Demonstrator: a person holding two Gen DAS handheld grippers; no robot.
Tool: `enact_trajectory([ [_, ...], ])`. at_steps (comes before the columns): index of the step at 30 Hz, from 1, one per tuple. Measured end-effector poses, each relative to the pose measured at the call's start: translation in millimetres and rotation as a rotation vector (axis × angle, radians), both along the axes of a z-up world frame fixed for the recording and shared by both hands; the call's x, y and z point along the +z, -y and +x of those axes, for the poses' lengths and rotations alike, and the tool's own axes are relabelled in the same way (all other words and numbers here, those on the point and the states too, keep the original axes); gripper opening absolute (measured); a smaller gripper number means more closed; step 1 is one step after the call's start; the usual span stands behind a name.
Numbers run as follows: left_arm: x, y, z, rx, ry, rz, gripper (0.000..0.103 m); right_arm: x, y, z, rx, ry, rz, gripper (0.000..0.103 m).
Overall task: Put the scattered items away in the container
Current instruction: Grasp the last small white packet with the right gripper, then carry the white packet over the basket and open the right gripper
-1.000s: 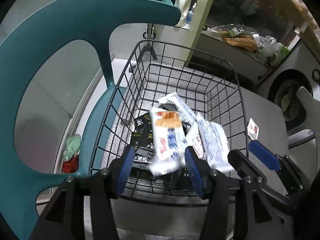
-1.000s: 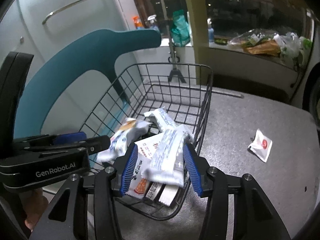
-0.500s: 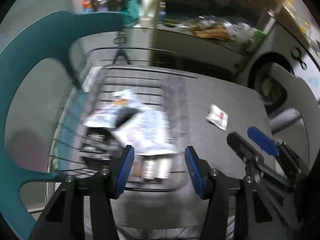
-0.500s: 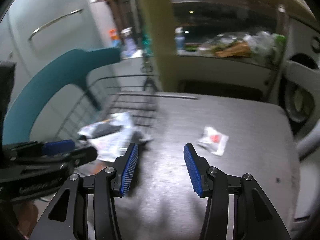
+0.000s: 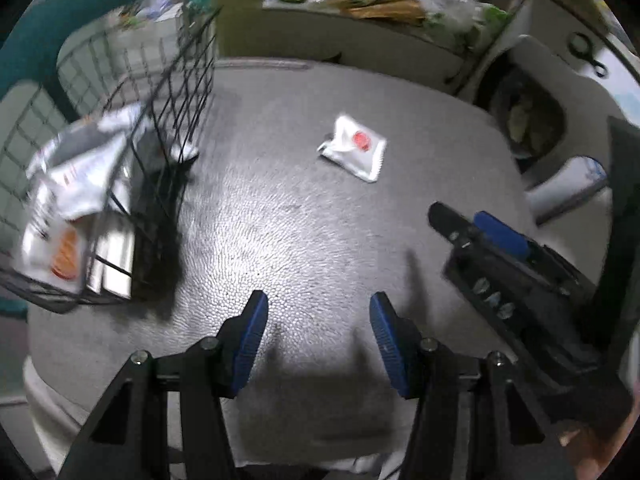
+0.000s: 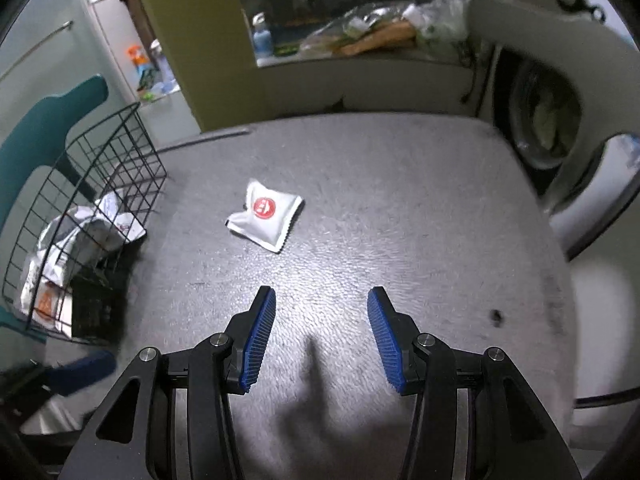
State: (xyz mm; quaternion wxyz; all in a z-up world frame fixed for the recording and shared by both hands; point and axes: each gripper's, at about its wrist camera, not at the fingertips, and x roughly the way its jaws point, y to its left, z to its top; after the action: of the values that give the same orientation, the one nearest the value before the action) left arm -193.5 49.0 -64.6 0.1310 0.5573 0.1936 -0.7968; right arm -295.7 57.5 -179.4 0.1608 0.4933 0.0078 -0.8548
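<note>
A small white sachet with a red round mark (image 5: pixel 355 153) (image 6: pixel 264 214) lies alone on the grey table. The black wire basket (image 5: pixel 168 92) (image 6: pixel 116 160) stands at the table's left side and holds several white snack packets (image 5: pixel 76 184) (image 6: pixel 80 236). My left gripper (image 5: pixel 316 340) is open and empty above the table, the sachet well ahead of it. My right gripper (image 6: pixel 322 332) is open and empty too, with the sachet ahead and slightly left. In the left wrist view the right gripper (image 5: pixel 496 240) shows at the right.
A teal chair back (image 6: pixel 48 128) rises behind the basket. A washing machine door (image 6: pixel 540 120) and a white chair (image 6: pixel 600 80) stand beyond the table's right edge. A cluttered counter (image 6: pixel 376 36) runs along the back. Bare grey table top (image 6: pixel 400 208) spreads around the sachet.
Both grippers have let go of their snack packets into the basket and swung right, away from it. They now face the open table and the sachet.
</note>
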Motion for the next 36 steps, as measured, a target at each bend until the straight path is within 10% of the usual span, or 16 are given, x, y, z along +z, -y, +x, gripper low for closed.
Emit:
enact_trajectory([
  [18,-49,35,-37,0.116,0.039,0.027,0.058,-49,76,-85,0.002,0.061,-0.050,0.049],
  [36,-41,26,-7,0.006,0.051,0.028,0.058,-29,49,-20,0.011,0.031,0.051,0.019],
])
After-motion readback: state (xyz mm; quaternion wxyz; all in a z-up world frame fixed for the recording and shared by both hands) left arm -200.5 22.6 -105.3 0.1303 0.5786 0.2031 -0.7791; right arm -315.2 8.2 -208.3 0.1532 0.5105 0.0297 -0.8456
